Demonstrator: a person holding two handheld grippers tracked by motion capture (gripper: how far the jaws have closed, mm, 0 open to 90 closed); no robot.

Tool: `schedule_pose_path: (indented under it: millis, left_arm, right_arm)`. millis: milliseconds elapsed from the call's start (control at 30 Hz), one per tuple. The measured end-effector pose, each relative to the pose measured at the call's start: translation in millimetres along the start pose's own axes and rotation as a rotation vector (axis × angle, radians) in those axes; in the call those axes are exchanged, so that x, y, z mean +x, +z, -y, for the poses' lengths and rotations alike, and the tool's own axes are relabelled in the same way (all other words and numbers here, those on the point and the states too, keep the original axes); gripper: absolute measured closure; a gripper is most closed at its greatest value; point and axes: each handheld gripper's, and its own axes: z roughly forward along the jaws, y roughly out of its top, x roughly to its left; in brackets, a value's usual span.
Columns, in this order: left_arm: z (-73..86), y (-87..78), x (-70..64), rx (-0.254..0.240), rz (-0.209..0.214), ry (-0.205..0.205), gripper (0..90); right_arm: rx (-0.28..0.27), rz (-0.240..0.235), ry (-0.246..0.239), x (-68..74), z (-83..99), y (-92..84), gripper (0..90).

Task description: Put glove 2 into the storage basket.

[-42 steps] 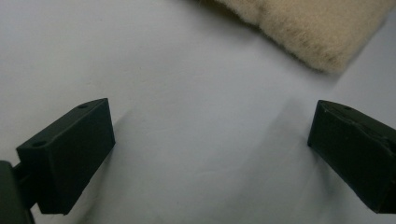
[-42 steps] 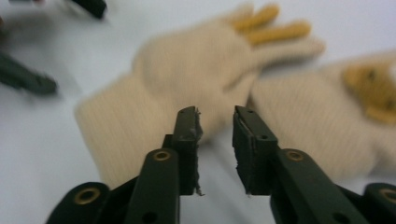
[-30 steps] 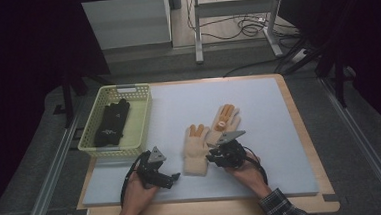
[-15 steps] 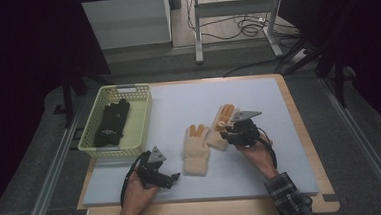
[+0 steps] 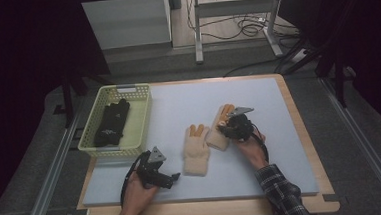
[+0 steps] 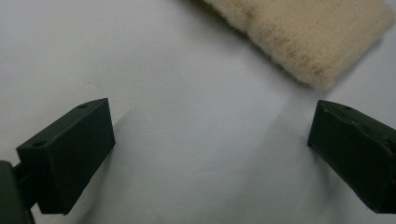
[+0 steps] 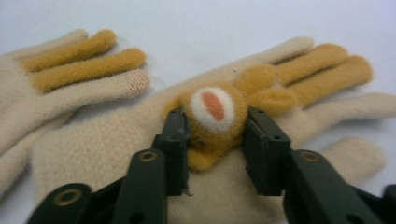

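The right-hand cream glove (image 5: 223, 127), with orange middle fingers and a plush animal-face ornament (image 7: 214, 116) sewn on its back, lies flat on the pale mat (image 5: 188, 97) that covers the desk (image 5: 300, 126), right of centre. In the right gripper view the jaws of the right gripper (image 5: 232, 128) stand on either side of the ornament with their pads pressed against its orange fur; they have just been closing, and the ornament sits between them. A second cream glove (image 5: 197, 150) of the same pattern lies just beside the first on its left, palm-length down the mat, its orange fingers pointing away from the person and its cuff toward the near edge. In the high view the right hand (image 5: 254, 151), in a plaid sleeve, carries its gripper over the first glove. The left gripper (image 5: 172, 178) rests low on the mat near the front edge, just left of the second glove's cuff; the left gripper view shows its jaws wide apart with bare mat between them and the fluffy cuff (image 6: 303, 37) ahead, untouched. At the mat's left edge stands a pale green slotted basket (image 5: 142, 123) that holds a dark pair of gloves (image 5: 112, 123).
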Motion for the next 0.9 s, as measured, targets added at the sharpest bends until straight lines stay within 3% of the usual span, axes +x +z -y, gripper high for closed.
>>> schedule_pose_path:
  millis: [167, 400, 467, 600, 633, 667, 767, 800, 833, 900]
  left_arm:
    - [0.0, 0.0, 0.0, 0.000, 0.000, 0.000, 0.6]
    - [0.0, 0.0, 0.0, 0.000, 0.000, -0.001, 0.6]
    - [-0.1, 0.0, 0.1, 0.000, -0.001, 0.002, 0.6]
    - [0.0, 0.1, -0.2, -0.002, -0.001, -0.003, 0.6]
    - [0.0, 0.2, -0.2, -0.002, -0.002, -0.003, 0.6]
    - [0.0, 0.1, -0.2, -0.002, -0.002, -0.003, 0.6]
    - [-0.1, 0.1, 0.0, -0.002, -0.001, 0.001, 0.6]
    - [-0.1, 0.1, 0.0, -0.002, -0.001, 0.001, 0.6]
    - [0.0, 0.1, -0.1, -0.002, -0.001, -0.001, 0.6]
    - [0.0, 0.1, -0.1, -0.002, -0.002, 0.000, 0.6]
  right_arm:
    - [-0.040, -0.029, 0.027, -8.4, -5.0, -29.5, 64.7]
    - [-0.075, -0.088, 0.009, -3.4, -13.9, -61.5, 64.7]
    - [-0.097, -0.133, -0.015, 8.4, -19.2, -75.6, 64.6]
    - [-0.106, -0.184, -0.032, 22.7, -25.0, -85.3, 64.6]
    - [-0.112, -0.229, -0.051, 35.8, -30.4, -90.3, 64.6]
    - [-0.113, -0.246, -0.057, 40.3, -32.1, -91.2, 64.6]
    - [-0.099, -0.304, -0.082, 58.6, -37.8, -86.9, 64.5]
    - [-0.099, -0.304, -0.082, 58.6, -37.8, -86.9, 64.5]
    - [-0.073, -0.330, -0.106, 71.8, -39.7, -76.3, 64.4]
    - [-0.050, -0.329, -0.127, 81.0, -39.7, -65.2, 64.3]
